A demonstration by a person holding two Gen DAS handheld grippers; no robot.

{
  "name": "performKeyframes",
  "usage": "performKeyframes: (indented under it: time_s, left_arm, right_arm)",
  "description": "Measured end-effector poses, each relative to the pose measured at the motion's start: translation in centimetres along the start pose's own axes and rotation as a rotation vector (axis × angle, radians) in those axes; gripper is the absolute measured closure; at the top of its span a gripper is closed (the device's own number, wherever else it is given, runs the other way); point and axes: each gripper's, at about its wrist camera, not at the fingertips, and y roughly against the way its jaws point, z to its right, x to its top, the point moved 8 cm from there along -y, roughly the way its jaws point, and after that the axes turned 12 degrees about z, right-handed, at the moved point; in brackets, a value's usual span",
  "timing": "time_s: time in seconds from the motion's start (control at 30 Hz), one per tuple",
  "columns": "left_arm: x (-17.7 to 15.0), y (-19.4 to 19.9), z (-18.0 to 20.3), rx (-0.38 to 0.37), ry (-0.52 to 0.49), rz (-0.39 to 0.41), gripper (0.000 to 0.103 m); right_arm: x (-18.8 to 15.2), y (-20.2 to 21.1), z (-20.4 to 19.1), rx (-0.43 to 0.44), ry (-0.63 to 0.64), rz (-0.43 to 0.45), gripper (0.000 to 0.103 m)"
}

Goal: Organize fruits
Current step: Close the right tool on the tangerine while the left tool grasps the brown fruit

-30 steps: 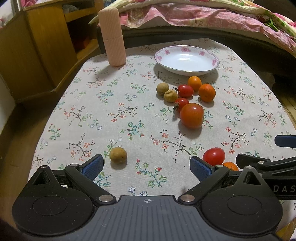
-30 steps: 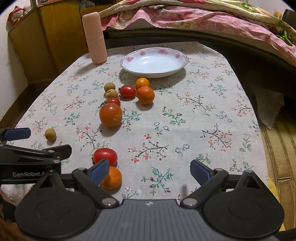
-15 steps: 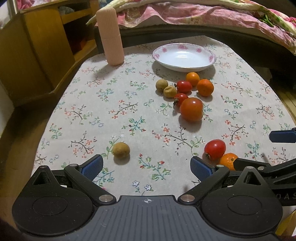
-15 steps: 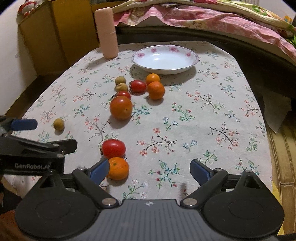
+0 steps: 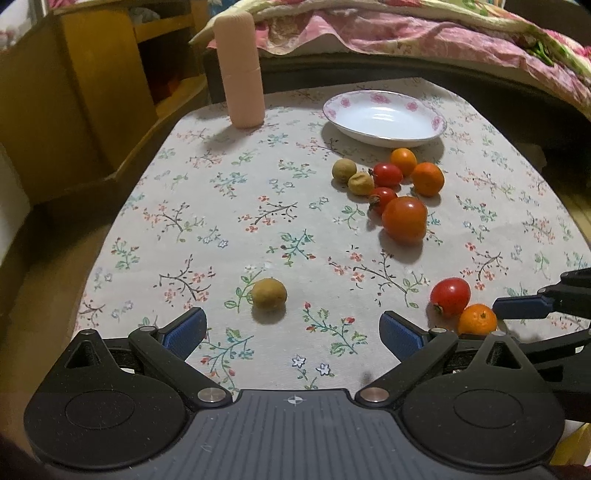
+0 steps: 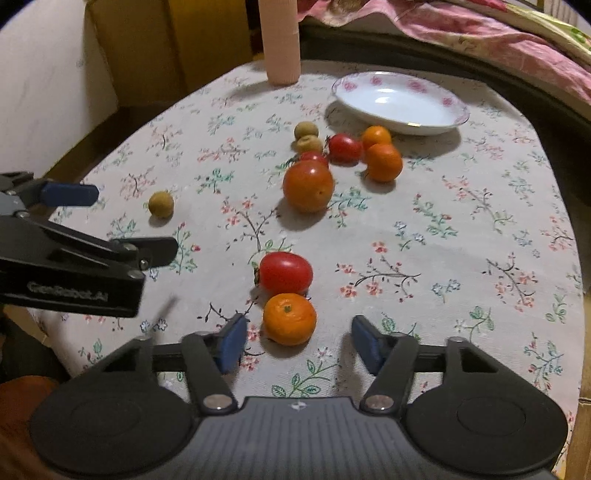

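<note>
A small orange (image 6: 290, 319) lies on the flowered tablecloth with a red tomato (image 6: 284, 275) touching its far side. My right gripper (image 6: 299, 343) has this orange between its fingertips. Its jaws are closing, with gaps still showing at both blue pads. My left gripper (image 5: 291, 332) stands open just short of a lone brown longan (image 5: 269, 293), holding nothing. Farther back, a cluster of a big tomato (image 5: 404, 219), oranges, small tomatoes and two longans sits in front of a white, pink-flowered plate (image 5: 334, 114) that has nothing in it.
A tall pink cylinder (image 5: 240, 70) stands at the table's back left. A wooden cabinet (image 5: 92, 92) is at the left, and a bed with a pink quilt (image 5: 443, 33) lies behind the table. The table edge runs close on the right (image 6: 576, 295).
My right gripper has shifted left and sunk towards the near orange, and its jaws have narrowed around it. The left gripper has hardly moved and stays open.
</note>
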Motion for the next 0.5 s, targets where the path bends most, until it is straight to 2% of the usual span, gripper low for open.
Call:
performKeyframes:
  time_s: [0.13,0.27,0.5]
  left_arm:
    - [0.2,-0.5,-0.8,0.019,0.007,0.001,0.005]
    - [0.4,-1.6,-1.7,0.021,0.037,-0.008,0.011]
    - [0.3,-3.6,-2.6,0.038,0.049,-0.043,0.034]
  right_arm:
    - [0.2,-0.2,0.1,0.007,0.012,0.004,0.058]
    - [0.5,-0.3,0.4,0.021,-0.019,0.003,0.068]
    - [0.5,0.0,0.8,0.040,-0.065,-0.003,0.069]
